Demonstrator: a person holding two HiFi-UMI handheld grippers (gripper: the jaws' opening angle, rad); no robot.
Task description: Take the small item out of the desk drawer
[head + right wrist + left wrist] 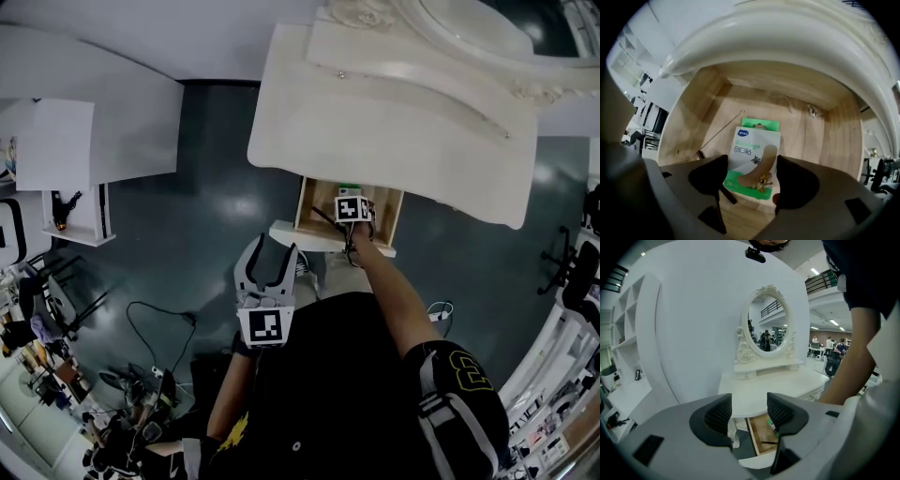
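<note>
White dressing table (394,103) stands with its wooden drawer (309,208) pulled out. A bandage box (754,159) lies flat around the middle of the drawer floor, between the spread jaws of the right gripper (752,174), not clamped. The left gripper (749,416) hangs short of the table's front edge, jaws apart, empty

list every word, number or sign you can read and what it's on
"Bandage": on the bandage box in the drawer.
"创口贴": same box, just below.
Blue logo at the box's top left: too small to read.
Figure on the person's sleeve: cut off, unclear.
</note>
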